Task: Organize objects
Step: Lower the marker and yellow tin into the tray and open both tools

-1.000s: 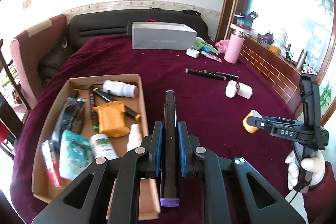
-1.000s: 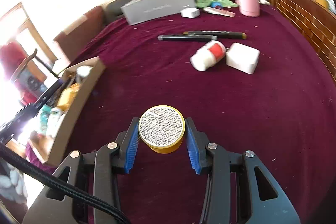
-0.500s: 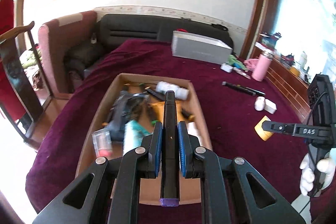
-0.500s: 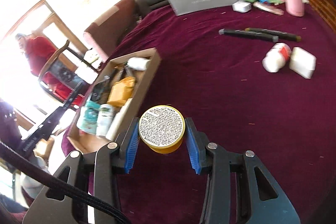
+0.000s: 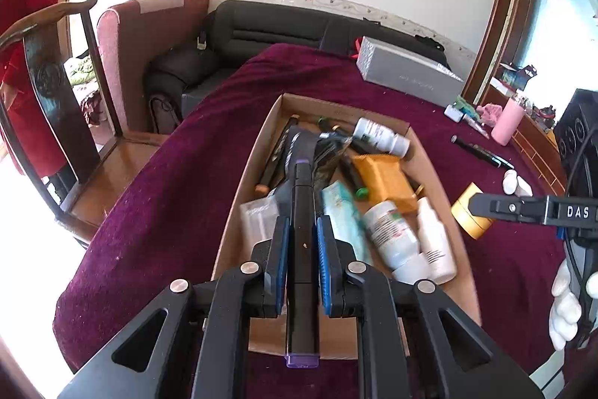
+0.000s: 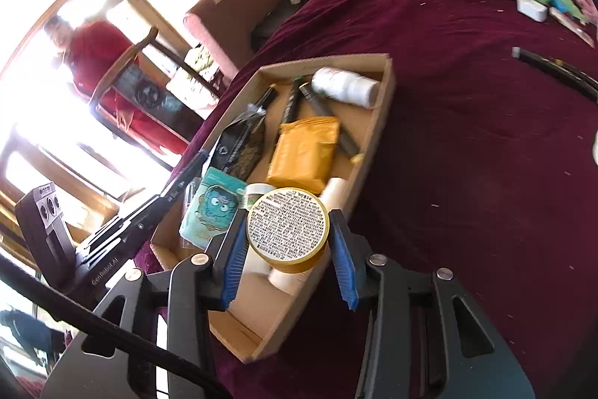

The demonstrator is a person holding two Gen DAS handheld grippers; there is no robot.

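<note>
The left tool point(image 5: 302, 260) has its ribbed blue pads pinched tight on a long, slim black stick with purple end caps point(image 5: 302, 249). It looks like a marker or pen of some kind, matte and square-ish in section. It hangs over the near end of the cardboard tray point(image 5: 246, 182), pointing lengthwise along it.

The tray is a shallow brown box with raw corrugated walls, sitting near the left edge of the surface point(image 5: 179, 182), which is covered in fuzzy, lint-flecked maroon velvet. It's pretty stuffed. There's a crinkly dark foil pouch point(image 6: 243, 144), a soft teal packet with a cartoon face point(image 6: 211, 208) and a puffy mustard-yellow wrapper point(image 6: 304, 152). A white plastic bottle point(image 6: 344, 85) lies across the far end, a second labelled white bottle point(image 5: 388, 230) sits near the right wall, and a few thin dark pens are in there too.

The right tool point(image 6: 287, 242) is clamped on a squat round yellow tin point(image 6: 287, 230), with the pads squeezing its sides. Its flat face has a white label full of tiny print. From the left wrist view the tin sits just outside the tray's right wall, above the velvet. From the right wrist view it overlaps the tray's near right corner, so I can't say exactly which side of the wall it's over.

A long grey rectangular box point(image 5: 407, 77) lies toward the far edge of the surface. Two more black pens point(image 5: 478, 150) lie out on the velvet toward the right edge, near a smooth pink bottle point(image 5: 506, 122).
</note>
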